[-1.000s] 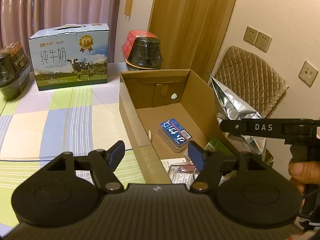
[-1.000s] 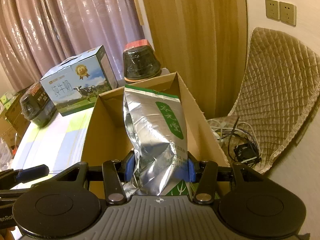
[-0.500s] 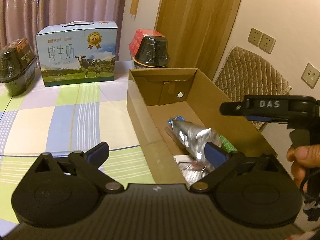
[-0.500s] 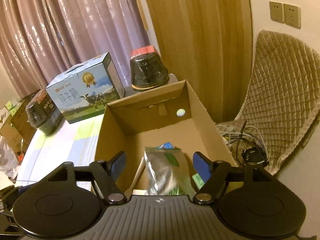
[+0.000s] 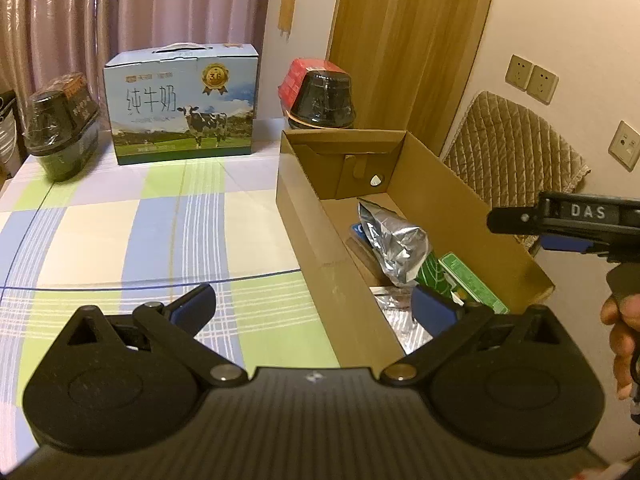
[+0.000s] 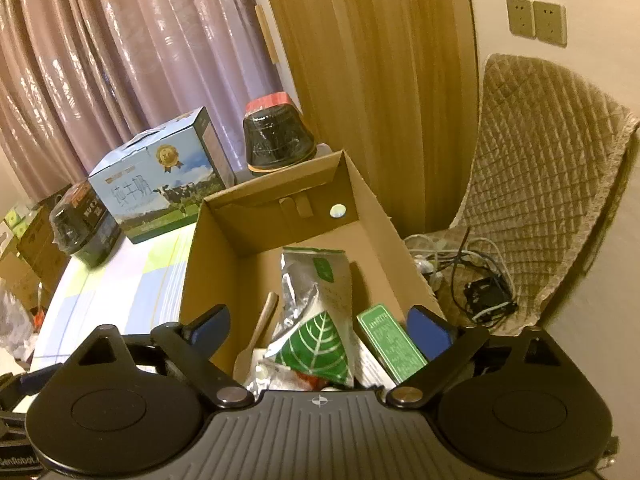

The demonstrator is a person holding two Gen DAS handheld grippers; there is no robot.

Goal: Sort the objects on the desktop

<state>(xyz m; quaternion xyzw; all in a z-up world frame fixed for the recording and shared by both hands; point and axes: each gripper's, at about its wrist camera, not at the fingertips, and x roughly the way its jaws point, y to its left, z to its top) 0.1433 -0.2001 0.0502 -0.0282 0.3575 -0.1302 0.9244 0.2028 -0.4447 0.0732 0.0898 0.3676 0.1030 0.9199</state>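
**Trainee:** Cardboard box [image 5: 472, 200] first, then: where does it sit?

**Lead:** At the right edge of the table [image 5: 120, 236], open top up, with the milk carton [image 5: 182, 104] and two dark wrapped jars along the far edge. Your silver foil pouch [image 6: 316, 296] lies inside the box on the other contents, leaf print toward you, touching neither claw. The drop looks made, so do the rest well: lift your right gripper [image 6: 320, 322] straight up before you swing it, so its fingers don't catch the box wall.

**Trainee:** And the claws?

**Lead:** Both have just been opening. Your right one stands spread wide over the box with nothing gripped; the pouch lies below the gap, free of the pads. Your left gripper [image 5: 314, 306] is spread as wide as it goes and empty, one finger over the tablecloth, the other over the near end of the box.

**Trainee:** Do the two views disagree?

**Lead:** They add to each other. Your right wrist view shows the green box [image 6: 390, 344] beside the pouch, a pale wooden spoon [image 6: 258, 332] along the left wall, and cables on the quilted chair. Your left wrist view shows the bare checked cloth, your other hand [image 5: 622, 348] on its handle, and a blue packet [image 5: 357, 231] half under the pouch. From here I see nothing loose left on the cloth.
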